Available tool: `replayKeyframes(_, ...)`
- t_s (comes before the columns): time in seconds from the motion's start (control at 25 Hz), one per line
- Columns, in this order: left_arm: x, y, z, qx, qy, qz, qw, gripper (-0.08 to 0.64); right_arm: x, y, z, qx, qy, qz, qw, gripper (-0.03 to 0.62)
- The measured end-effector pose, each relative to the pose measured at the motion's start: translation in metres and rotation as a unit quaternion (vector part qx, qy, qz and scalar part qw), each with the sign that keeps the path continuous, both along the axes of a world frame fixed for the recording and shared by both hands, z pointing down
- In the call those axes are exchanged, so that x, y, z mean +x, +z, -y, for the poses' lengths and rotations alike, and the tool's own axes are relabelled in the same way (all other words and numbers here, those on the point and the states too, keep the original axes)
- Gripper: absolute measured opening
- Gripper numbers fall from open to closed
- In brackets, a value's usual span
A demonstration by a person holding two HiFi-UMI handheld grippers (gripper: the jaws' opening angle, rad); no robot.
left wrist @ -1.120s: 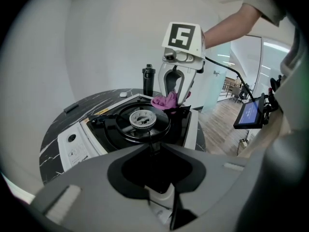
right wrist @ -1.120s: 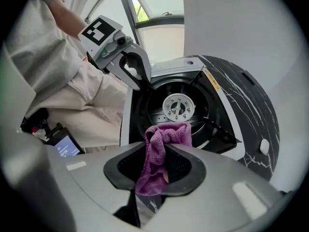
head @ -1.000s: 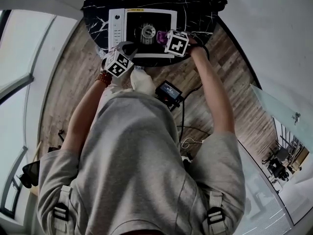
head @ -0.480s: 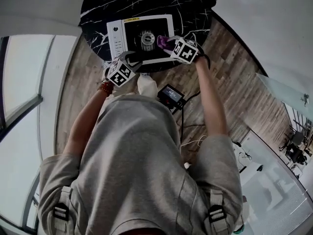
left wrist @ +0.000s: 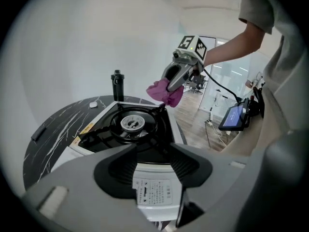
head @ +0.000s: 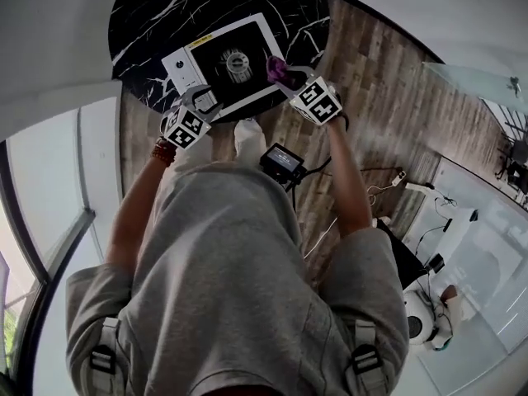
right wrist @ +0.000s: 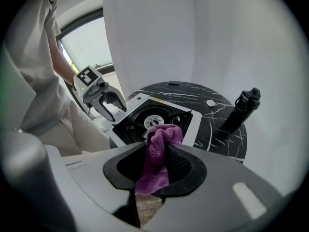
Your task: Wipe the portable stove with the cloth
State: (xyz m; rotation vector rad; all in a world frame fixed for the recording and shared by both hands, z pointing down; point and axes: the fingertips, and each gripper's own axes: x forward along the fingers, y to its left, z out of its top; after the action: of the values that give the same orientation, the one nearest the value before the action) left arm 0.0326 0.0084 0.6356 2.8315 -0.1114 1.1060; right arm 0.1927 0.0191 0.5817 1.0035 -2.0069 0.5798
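The right gripper (right wrist: 155,170) is pinching the purple cloth (right wrist: 159,144) tight, holding it over one edge of the portable stove (head: 235,63) on the black marble table (head: 153,15). The left gripper (left wrist: 152,166) is hovering at the stove's front with nothing gripped, its jaws having just been opening and now standing well apart.

- Soft, even daylight all round; no hard shadows on the marble table (head: 148,23).
- Head view is heavy fisheye, the wooden floor (head: 371,81) bending at the edges.
- Both gripper views sit in a black round vignette; stuff nearest the lens is mushy.
- Window (right wrist: 91,42) in the right gripper view blows out white, while the purple cloth (right wrist: 159,149) looks vivid.
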Motion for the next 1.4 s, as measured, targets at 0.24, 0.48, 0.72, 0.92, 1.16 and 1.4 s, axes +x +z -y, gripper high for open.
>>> replayKeyframes(0.24,-0.008,0.010,-0.002,-0.003,0.084,0.005,0.9964,0.191,-0.038,0.014,-0.019,-0.044,0.041,-0.015,0.998,0.118)
replayKeyframes(0.48,-0.015,0.017,0.003,-0.005,0.154,0.016,0.9879,0.194,-0.049,0.049,-0.010,-0.075,0.108,-0.036,0.991,0.117)
replayKeyframes(0.72,-0.011,0.017,0.004,-0.005,0.173,0.008,0.9849,0.195,-0.051,0.059,-0.004,-0.099,0.117,-0.035,0.988,0.112)
replayKeyframes(0.92,-0.012,0.018,0.003,-0.015,0.182,-0.001,0.9831,0.196,-0.053,0.065,0.002,-0.140,0.102,-0.044,0.984,0.106)
replayKeyframes(1.16,-0.012,0.015,0.004,-0.021,0.183,-0.007,0.9829,0.201,-0.053,0.064,0.001,-0.185,0.092,-0.042,0.978,0.103)
replayKeyframes(1.4,-0.012,0.014,0.004,-0.020,0.182,-0.007,0.9831,0.201,-0.057,0.064,0.000,-0.197,0.096,-0.027,0.975,0.103)
